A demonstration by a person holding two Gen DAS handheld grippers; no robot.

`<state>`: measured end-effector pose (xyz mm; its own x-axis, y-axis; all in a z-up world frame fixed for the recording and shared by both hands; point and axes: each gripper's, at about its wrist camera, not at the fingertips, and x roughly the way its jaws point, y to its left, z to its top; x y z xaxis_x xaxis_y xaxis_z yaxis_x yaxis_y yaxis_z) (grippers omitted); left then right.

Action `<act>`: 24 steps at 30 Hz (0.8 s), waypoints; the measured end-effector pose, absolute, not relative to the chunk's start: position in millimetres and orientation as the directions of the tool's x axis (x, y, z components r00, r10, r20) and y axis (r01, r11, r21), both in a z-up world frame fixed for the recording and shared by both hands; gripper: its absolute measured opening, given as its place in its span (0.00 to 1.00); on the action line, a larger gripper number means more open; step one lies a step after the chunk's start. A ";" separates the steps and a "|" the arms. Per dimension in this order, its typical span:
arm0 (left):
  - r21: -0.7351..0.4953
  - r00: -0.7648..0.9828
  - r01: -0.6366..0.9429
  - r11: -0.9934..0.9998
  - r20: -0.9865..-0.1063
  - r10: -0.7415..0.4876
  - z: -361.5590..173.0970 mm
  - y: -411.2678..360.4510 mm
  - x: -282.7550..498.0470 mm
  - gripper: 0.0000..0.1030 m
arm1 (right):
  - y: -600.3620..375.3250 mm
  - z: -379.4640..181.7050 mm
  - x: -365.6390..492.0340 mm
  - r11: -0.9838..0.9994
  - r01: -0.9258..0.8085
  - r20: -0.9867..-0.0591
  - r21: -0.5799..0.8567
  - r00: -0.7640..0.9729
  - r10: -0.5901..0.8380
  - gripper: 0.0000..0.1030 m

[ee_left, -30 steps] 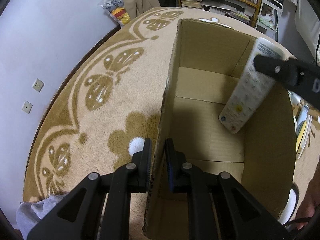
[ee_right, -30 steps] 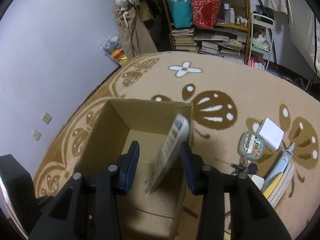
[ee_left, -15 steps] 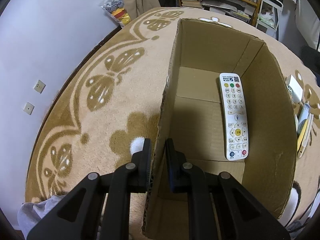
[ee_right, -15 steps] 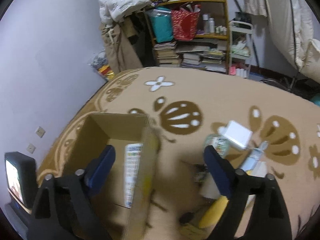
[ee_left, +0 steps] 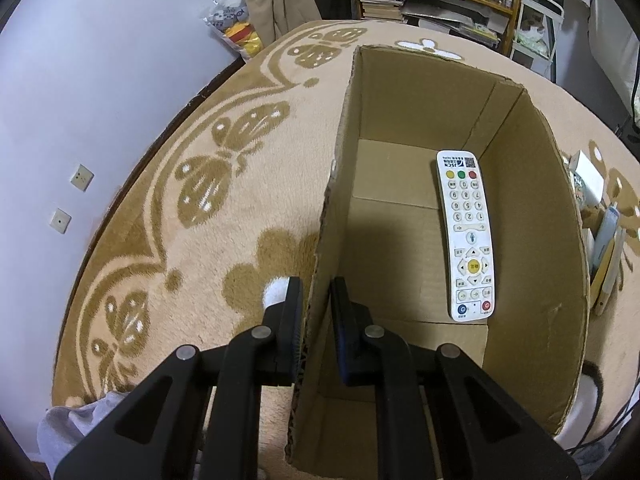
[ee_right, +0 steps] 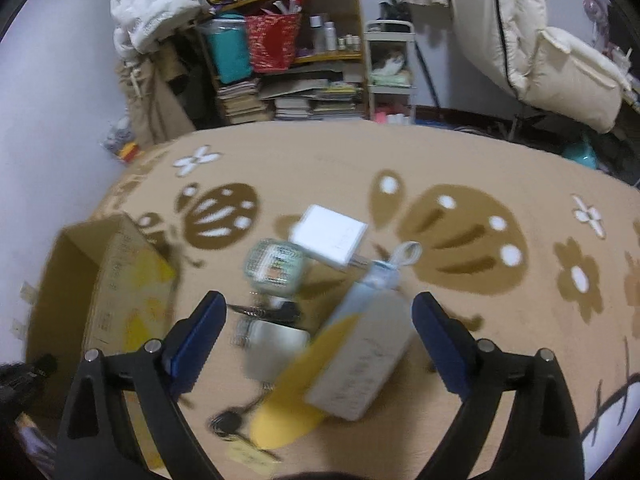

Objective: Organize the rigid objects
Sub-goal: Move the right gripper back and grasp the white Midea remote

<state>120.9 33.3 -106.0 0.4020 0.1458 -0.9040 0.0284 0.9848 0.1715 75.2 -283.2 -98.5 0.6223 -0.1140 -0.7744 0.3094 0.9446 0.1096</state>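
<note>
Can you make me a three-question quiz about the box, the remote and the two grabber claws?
1. Where is the remote?
A. Flat on the floor of the cardboard box
B. On the rug
C. On a shelf

2. What colour is the round middle button?
A. Green
B. Yellow
C. Black

3. What is the left gripper doing?
A. Hanging open
B. Holding the remote
C. Pinching the box wall

Answers: 1 A, it lies inside against the right wall. 2 B, the centre button is yellow. 3 C, its fingers clamp the cardboard edge.
</note>
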 end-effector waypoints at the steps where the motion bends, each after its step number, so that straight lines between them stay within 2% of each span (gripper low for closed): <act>1: 0.176 0.403 0.030 0.984 -0.903 0.149 -106.0 32.5 120.8 0.12 | -285.8 -102.1 73.5 0.946 0.312 -0.776 0.089 0.617 -0.131 0.96; 12: 0.181 0.407 0.028 0.983 -0.900 0.154 -105.3 32.3 119.9 0.13 | -311.9 -131.7 58.2 0.920 0.384 -0.807 0.080 0.567 -0.166 0.96; 24: 0.191 0.407 0.030 0.981 -0.899 0.162 -105.3 30.9 118.9 0.13 | -338.0 -147.1 50.9 0.858 0.475 -0.803 0.196 0.580 -0.138 0.96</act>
<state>118.9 30.9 -105.3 0.4068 0.1622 -0.8990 0.0303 0.9812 0.1907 50.9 -338.0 -147.1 0.5801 -0.1380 -0.8028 0.4753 0.8577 0.1960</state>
